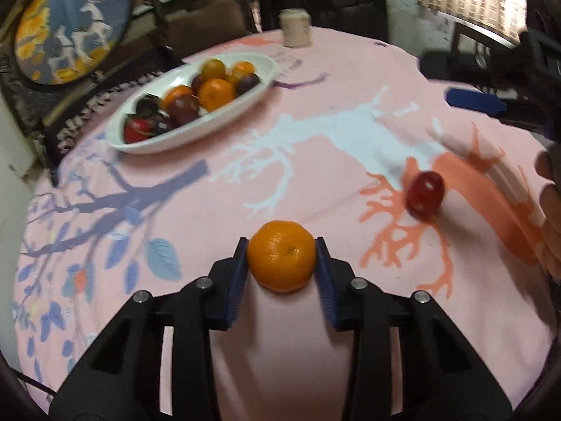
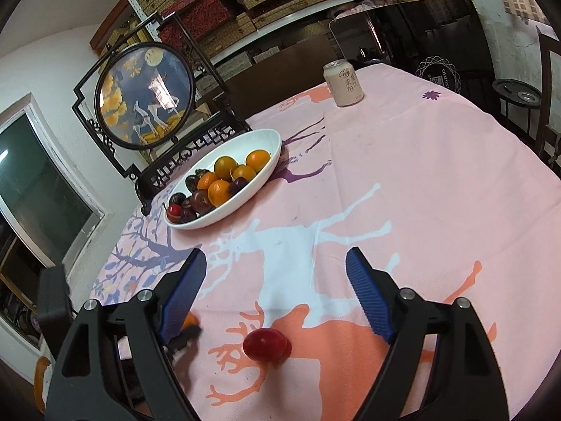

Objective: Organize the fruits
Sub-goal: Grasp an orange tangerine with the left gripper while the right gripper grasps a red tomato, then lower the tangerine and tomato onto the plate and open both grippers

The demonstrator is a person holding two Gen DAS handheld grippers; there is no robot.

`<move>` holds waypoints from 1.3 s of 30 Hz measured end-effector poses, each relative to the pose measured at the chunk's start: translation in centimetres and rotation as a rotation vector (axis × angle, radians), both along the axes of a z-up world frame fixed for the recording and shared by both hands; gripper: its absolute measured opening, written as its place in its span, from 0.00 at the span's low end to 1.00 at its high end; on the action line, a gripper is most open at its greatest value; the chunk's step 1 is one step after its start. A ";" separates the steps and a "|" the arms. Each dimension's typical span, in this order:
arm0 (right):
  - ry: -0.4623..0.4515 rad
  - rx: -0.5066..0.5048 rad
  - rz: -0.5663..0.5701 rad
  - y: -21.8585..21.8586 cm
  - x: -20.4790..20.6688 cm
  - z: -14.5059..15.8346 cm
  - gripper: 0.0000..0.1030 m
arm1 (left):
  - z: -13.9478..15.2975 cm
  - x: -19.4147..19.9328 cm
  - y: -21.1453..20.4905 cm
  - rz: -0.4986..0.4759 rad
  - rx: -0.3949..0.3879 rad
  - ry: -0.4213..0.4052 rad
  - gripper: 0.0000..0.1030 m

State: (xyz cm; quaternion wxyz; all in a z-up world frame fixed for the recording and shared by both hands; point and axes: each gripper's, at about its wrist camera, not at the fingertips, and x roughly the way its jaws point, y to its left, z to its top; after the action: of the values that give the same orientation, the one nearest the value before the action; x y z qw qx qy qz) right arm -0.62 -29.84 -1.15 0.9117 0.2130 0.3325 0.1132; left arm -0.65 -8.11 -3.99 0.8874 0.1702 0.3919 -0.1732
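My left gripper point(image 1: 282, 245) is shut on an orange mandarin point(image 1: 281, 255), held between its blue pads just above the pink tablecloth. A red plum point(image 1: 425, 193) lies on the cloth to its right; in the right wrist view the plum point(image 2: 265, 344) lies below and between the spread fingers of my right gripper point(image 2: 275, 263), which is open and empty above it. A white oval bowl point(image 1: 252, 103) at the far left holds several mandarins and dark plums; it also shows in the right wrist view point(image 2: 270, 138). The mandarin peeks out behind my right gripper's left finger point(image 2: 191, 320).
A beige drink can point(image 2: 345, 82) stands at the far side of the table. A round painted screen in a black frame point(image 2: 145, 96) stands behind the bowl. A blue object point(image 1: 473, 100) lies at the table's right edge. Shelves with boxes line the back wall.
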 end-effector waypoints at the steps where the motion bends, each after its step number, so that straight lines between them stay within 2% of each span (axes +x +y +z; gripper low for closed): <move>1: 0.009 -0.011 0.006 0.2 0.0 -0.1 0.80 | 0.3 0.2 0.6 0.023 -0.012 -0.010 0.37; 4: 0.040 -0.045 0.035 0.9 -0.3 -0.6 0.80 | 1.2 1.7 3.8 0.144 -0.095 0.002 0.36; 6: 0.071 -0.117 0.056 1.9 -0.9 -1.2 0.80 | 1.5 2.4 5.5 0.216 -0.123 -0.002 0.36; 9: 0.130 -0.234 0.102 3.8 -1.7 -2.5 0.79 | 1.6 3.0 6.8 0.259 -0.148 0.013 0.36; 11: 0.123 -0.262 0.123 4.4 -2.1 -2.6 0.78 | 1.5 3.1 6.9 0.269 -0.143 0.016 0.37; 15: 0.159 -0.313 0.156 5.4 -1.9 -3.2 0.58 | 1.4 3.4 7.2 0.277 -0.147 0.031 0.37; 18: 0.190 -0.331 0.173 5.8 -1.6 -3.7 0.48 | 1.2 3.5 7.2 0.279 -0.148 0.046 0.37; 19: 0.186 -0.338 0.178 6.0 -1.7 -3.7 0.37 | 1.1 3.6 7.2 0.280 -0.151 0.050 0.37; 21: 0.186 -0.344 0.195 6.3 -1.7 -3.8 0.32 | 1.1 3.7 7.4 0.282 -0.165 0.064 0.37; 25: 0.173 -0.380 0.233 6.8 -1.4 -3.3 0.32 | 1.4 4.5 7.8 0.281 -0.207 0.098 0.37; 28: 0.150 -0.380 0.235 6.8 0.6 -1.1 0.31 | 3.0 6.3 7.6 0.282 -0.218 0.089 0.37; 33: 0.056 -0.326 0.176 7.1 6.2 3.3 0.32 | 7.2 10.9 6.2 0.286 -0.190 -0.008 0.37; 36: 0.041 -0.263 0.166 8.0 10.5 3.9 0.32 | 8.5 14.1 5.7 0.306 -0.204 -0.037 0.37; 39: 0.047 -0.242 0.170 9.4 14.5 3.3 0.32 | 7.9 17.3 5.3 0.333 -0.174 -0.047 0.37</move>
State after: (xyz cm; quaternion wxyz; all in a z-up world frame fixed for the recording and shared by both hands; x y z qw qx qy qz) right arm 13.86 -20.45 2.13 0.9098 0.0752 0.3818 0.1440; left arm 16.65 -2.78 3.95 0.9241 0.0293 0.3773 -0.0530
